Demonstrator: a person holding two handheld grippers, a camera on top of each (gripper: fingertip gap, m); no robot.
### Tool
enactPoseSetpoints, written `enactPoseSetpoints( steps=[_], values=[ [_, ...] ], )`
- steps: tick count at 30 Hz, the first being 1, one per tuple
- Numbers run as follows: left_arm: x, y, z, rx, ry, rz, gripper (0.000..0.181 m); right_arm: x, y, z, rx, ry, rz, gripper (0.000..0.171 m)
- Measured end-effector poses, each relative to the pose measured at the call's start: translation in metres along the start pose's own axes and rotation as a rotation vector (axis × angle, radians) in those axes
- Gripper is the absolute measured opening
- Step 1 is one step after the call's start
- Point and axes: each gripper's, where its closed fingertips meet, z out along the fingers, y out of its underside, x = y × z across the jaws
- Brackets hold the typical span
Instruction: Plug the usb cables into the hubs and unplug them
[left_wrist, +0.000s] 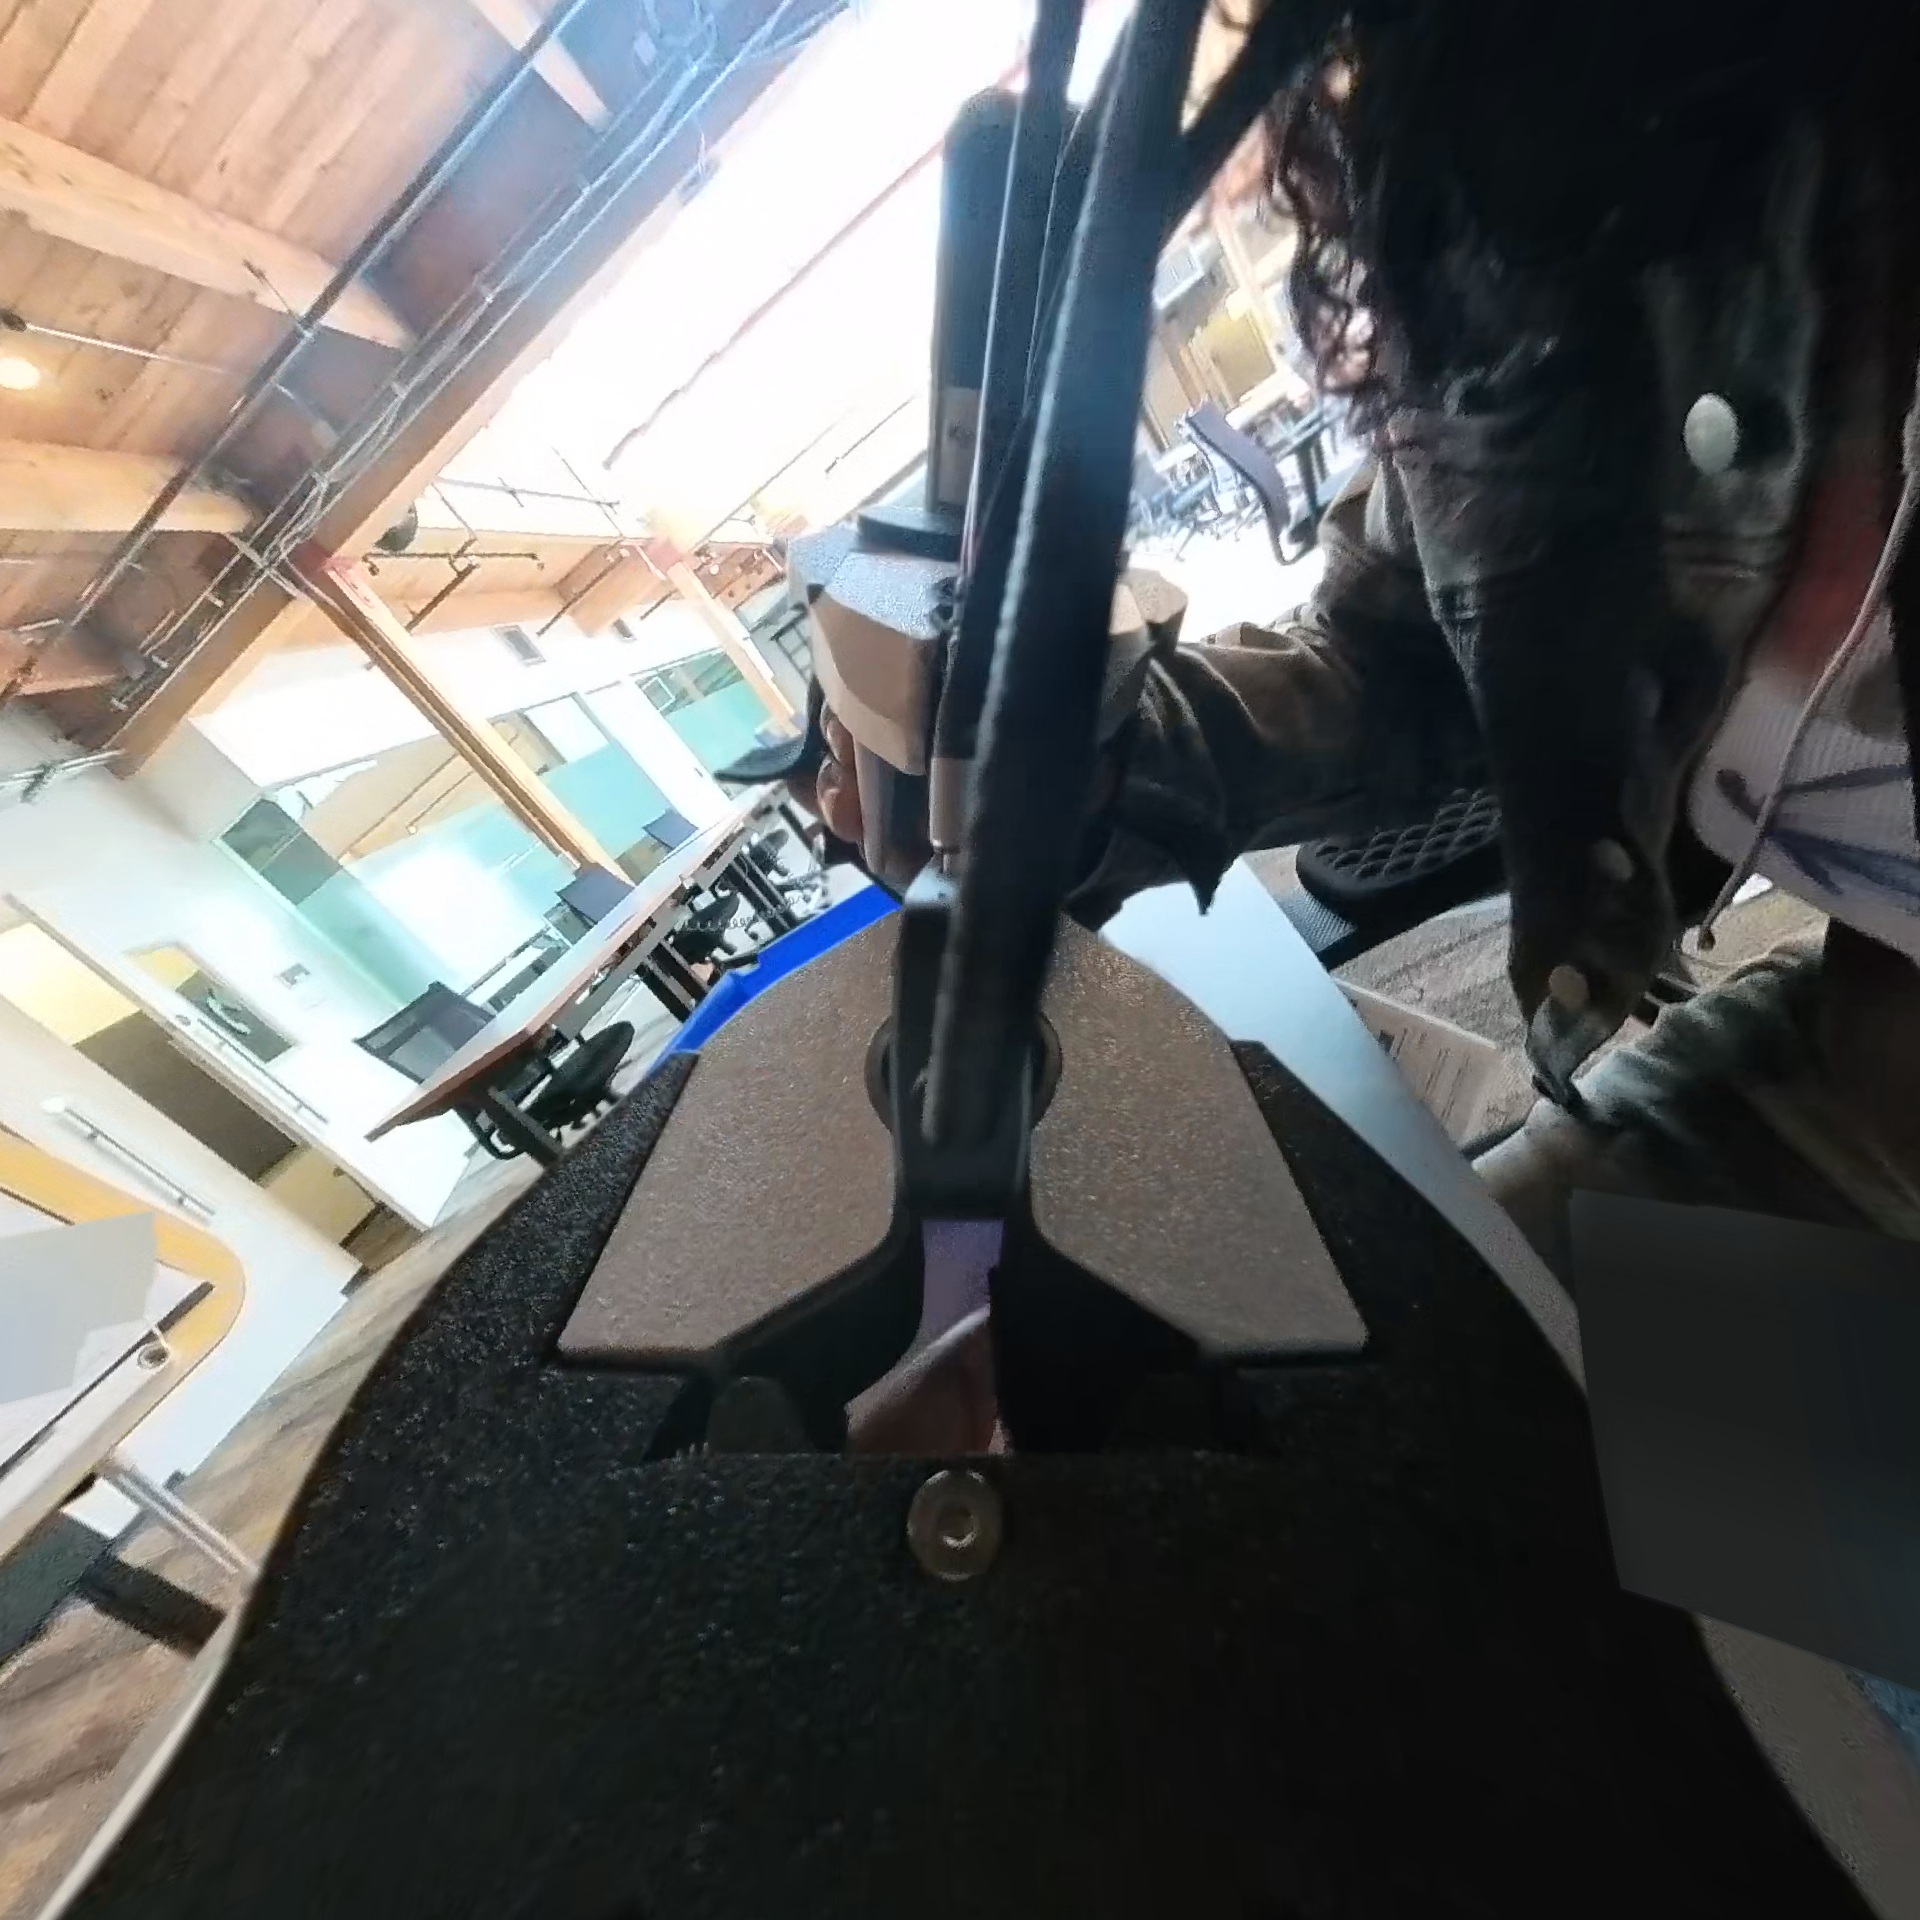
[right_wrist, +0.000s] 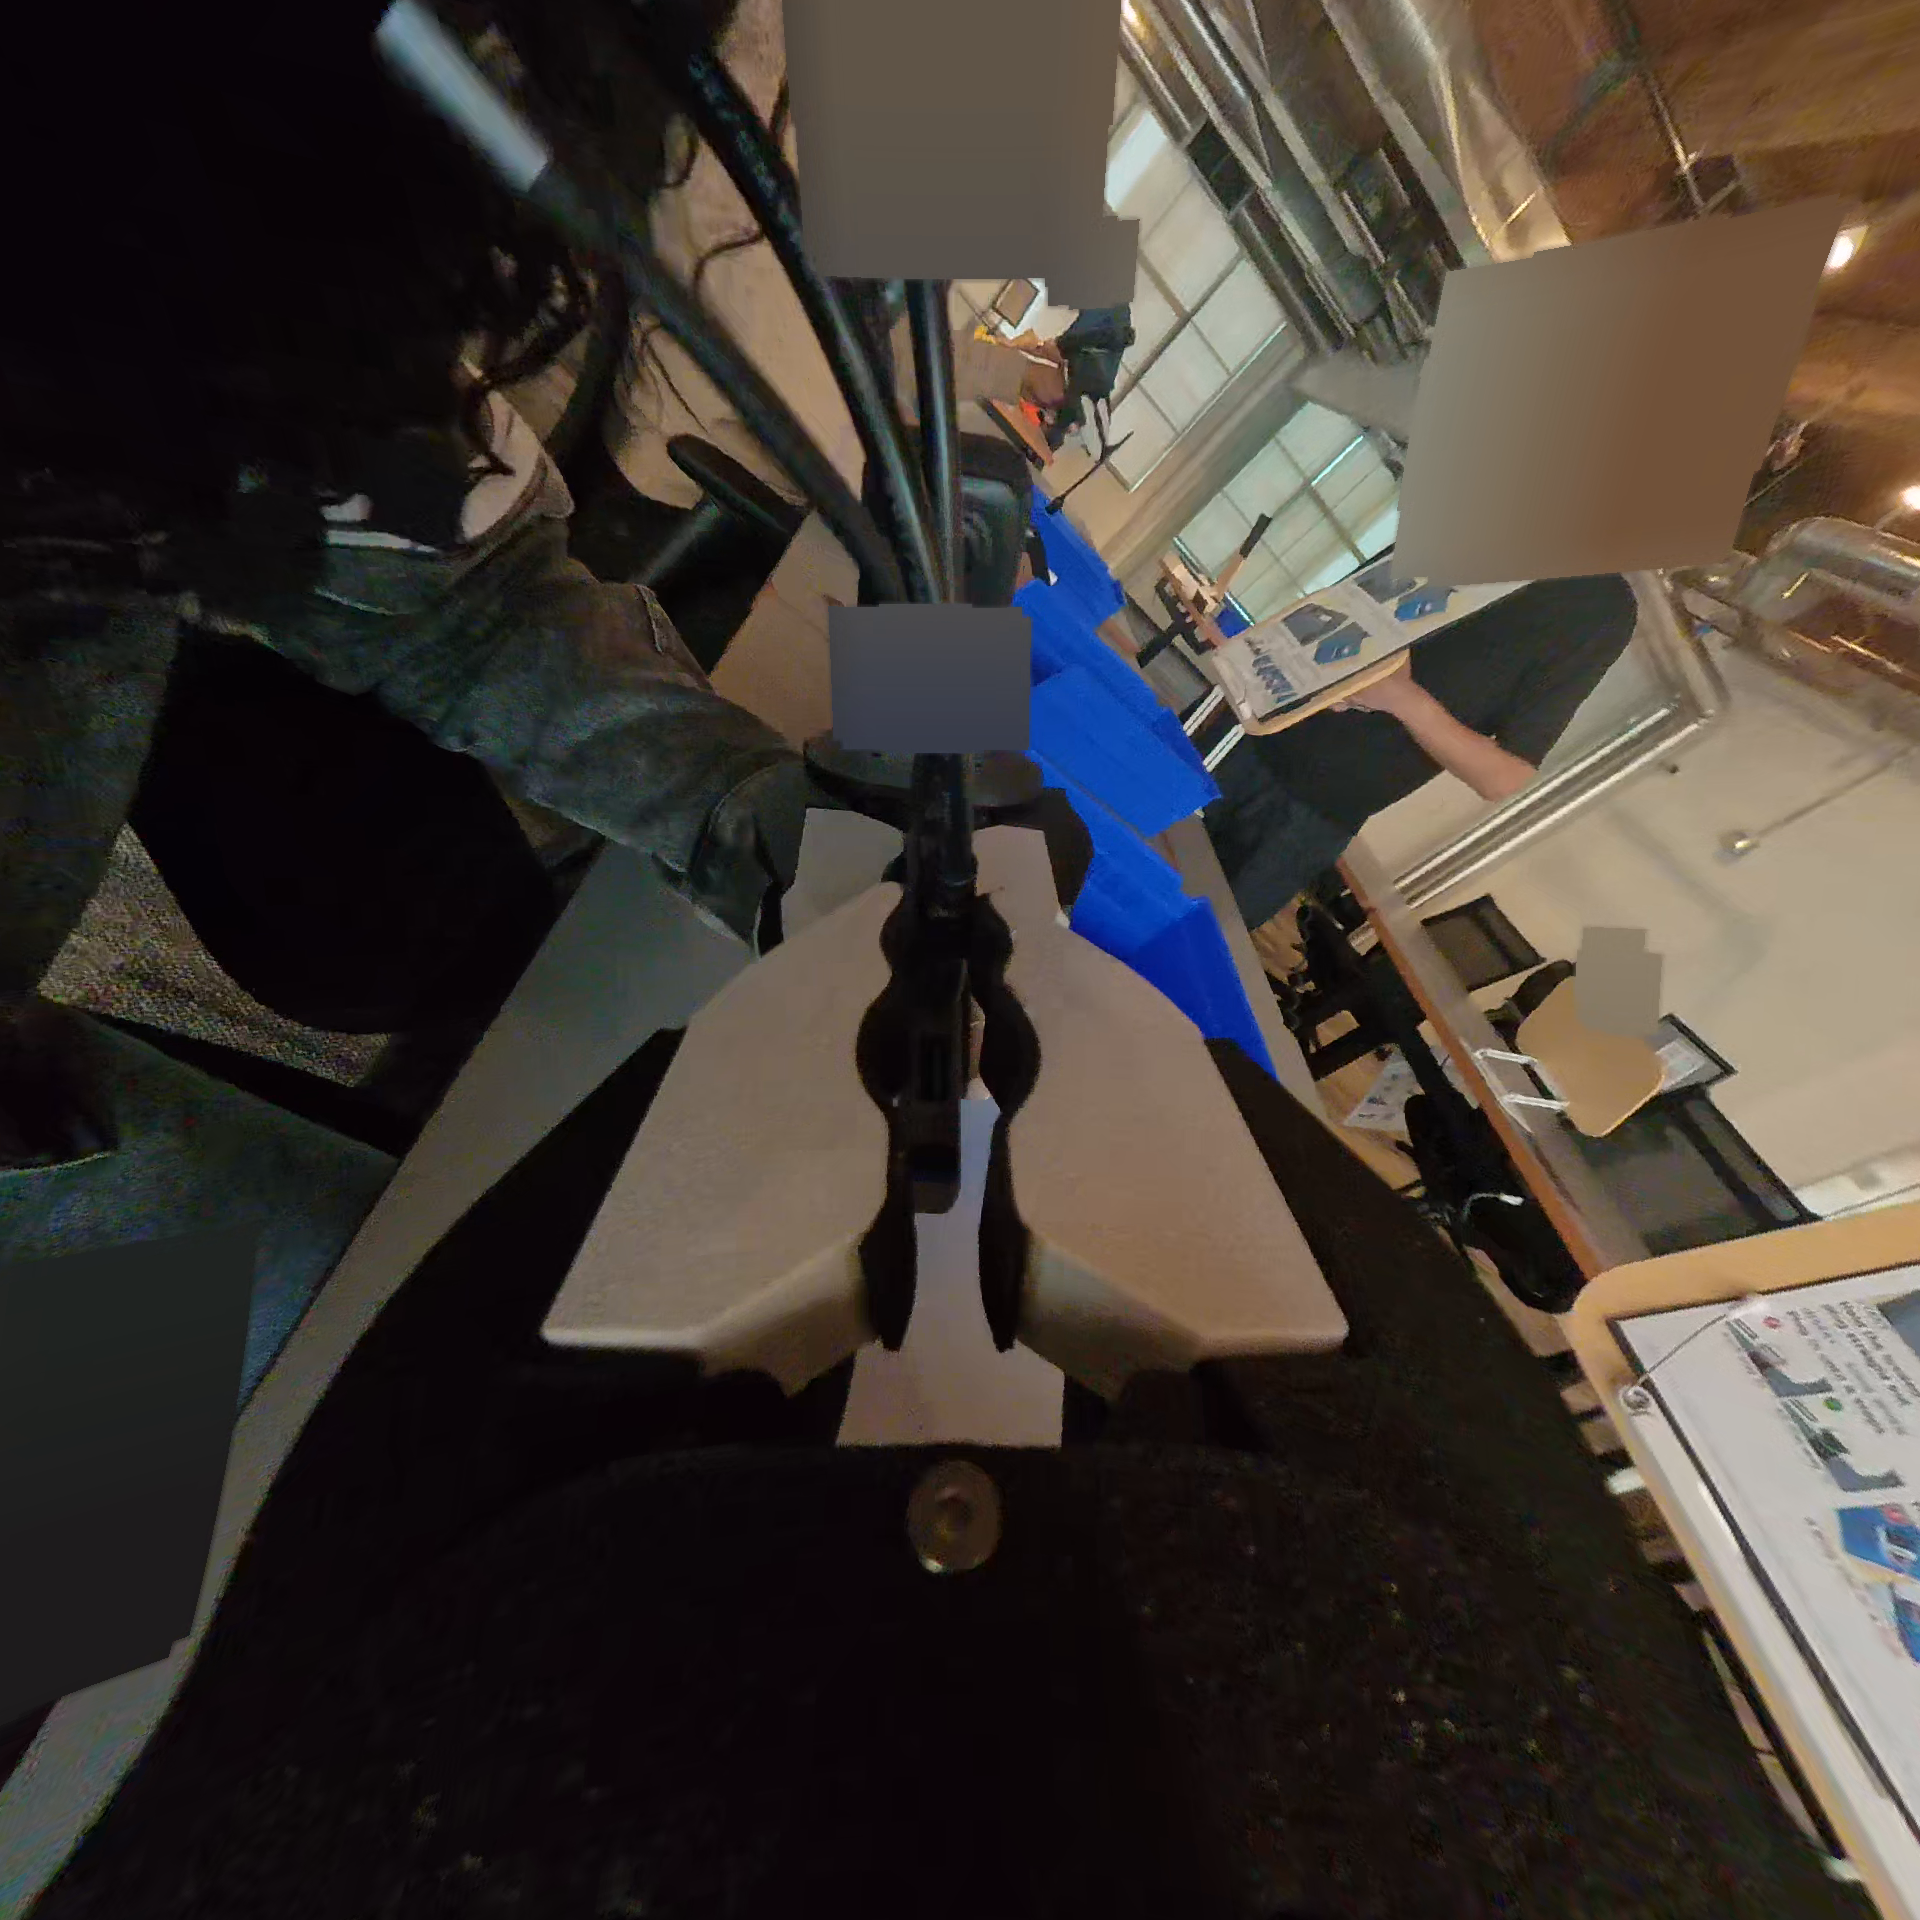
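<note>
Here the left gripper (left_wrist: 961, 1164) has its two tan fingers (left_wrist: 790, 1153) pressed in on a dark hub (left_wrist: 940, 1039) that stands upright between them, its lower end wedged in the narrow slot. From the hub's top a bundle of black cables (left_wrist: 1049, 520) runs up and out of the picture. Beyond it, the other gripper (left_wrist: 883, 665) faces this one, held by a hand (left_wrist: 836, 790) in a dark sleeve (left_wrist: 1299, 686); the grey tabletop (left_wrist: 1299, 997) and a blue bin (left_wrist: 769, 966) lie behind.

In the right wrist view, the right gripper (right_wrist: 945, 1049) pinches a black usb plug (right_wrist: 930, 1132) between its dark scalloped pads (right_wrist: 1003, 1049), the plug's cable (right_wrist: 940, 821) leading straight ahead toward the other tool. Whether the plug is seated in the hub I cannot tell. More blue bins (right_wrist: 1112, 727) line the table edge (right_wrist: 582, 956), and a person in a black shirt (right_wrist: 1455, 707) stands farther off by a clipboard (right_wrist: 1320, 644)
</note>
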Motion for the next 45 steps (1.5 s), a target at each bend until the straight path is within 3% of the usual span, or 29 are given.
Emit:
enactPoseSetpoints(
  steps=[10,13,15,20,26,29,34,39,43,45],
  values=[
    [-0.019,0.013,-0.003,-0.103,-0.073,0.118,0.013,0.01,0.021,0.001,-0.054,0.01,-0.112,0.008],
    [-0.024,0.01,-0.003,-0.102,-0.084,0.161,0.024,0.016,0.031,0.0,-0.109,0.042,-0.183,0.008],
    [-0.031,0.02,-0.005,-0.19,-0.105,0.189,0.034,0.021,0.032,-0.002,-0.144,0.074,-0.252,0.008],
    [-0.057,0.039,-0.027,-0.371,-0.202,0.222,0.035,0.036,0.028,-0.013,-0.246,0.183,-0.493,0.008],
    [-0.081,0.097,-0.078,-0.677,-0.305,0.066,0.033,0.054,0.016,-0.029,-0.307,0.316,-0.701,0.008],
    [-0.109,0.107,-0.104,-0.798,-0.484,0.067,0.03,0.064,0.006,-0.041,-0.32,0.405,-0.787,0.008],
    [-0.134,0.068,-0.094,-0.551,-0.611,-0.213,0.028,0.075,-0.001,-0.064,-0.368,0.517,-0.965,0.008],
    [-0.115,-0.006,-0.048,0.048,-0.226,-0.921,0.048,0.065,0.012,-0.062,-0.458,0.496,-1.142,0.008],
    [-0.077,-0.013,-0.006,-0.001,-0.021,-1.009,0.066,0.055,0.017,-0.053,-0.481,0.471,-1.251,0.008],
    [-0.063,-0.016,0.01,-0.022,0.052,-1.053,0.066,0.051,0.018,-0.049,-0.479,0.452,-1.294,0.008]
  ],
)
